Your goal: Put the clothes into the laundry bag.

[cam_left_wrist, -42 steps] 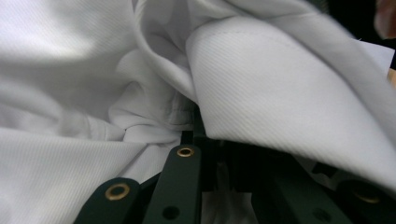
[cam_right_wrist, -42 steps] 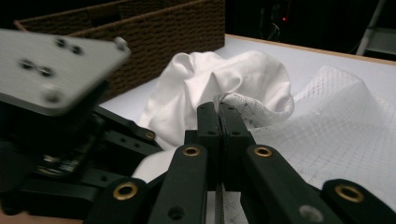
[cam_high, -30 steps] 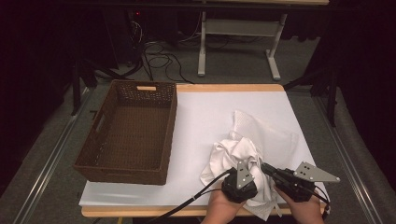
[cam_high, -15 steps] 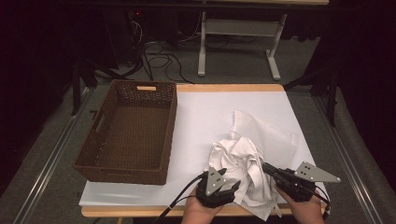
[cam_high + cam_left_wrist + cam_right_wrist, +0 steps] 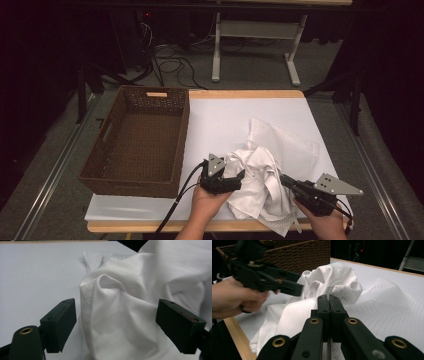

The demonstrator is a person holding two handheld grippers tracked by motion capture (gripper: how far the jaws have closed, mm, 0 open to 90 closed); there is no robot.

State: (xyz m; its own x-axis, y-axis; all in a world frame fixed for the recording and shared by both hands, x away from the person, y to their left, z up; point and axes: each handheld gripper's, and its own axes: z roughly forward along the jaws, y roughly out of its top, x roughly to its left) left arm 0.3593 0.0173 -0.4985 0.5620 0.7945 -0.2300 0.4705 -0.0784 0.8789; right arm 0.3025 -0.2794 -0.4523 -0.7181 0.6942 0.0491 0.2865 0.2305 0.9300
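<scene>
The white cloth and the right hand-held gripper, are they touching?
Touching. In the right gripper view, the right hand-held gripper has its jaws shut together, with a fold of the white cloth pinched at their tips.

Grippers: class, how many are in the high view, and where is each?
2. The left gripper sits at the white cloth's left edge; the right gripper at its right, near the table's front edge.

brown wicker basket (image 5: 135, 142) left on table (image 5: 225, 115)
</scene>
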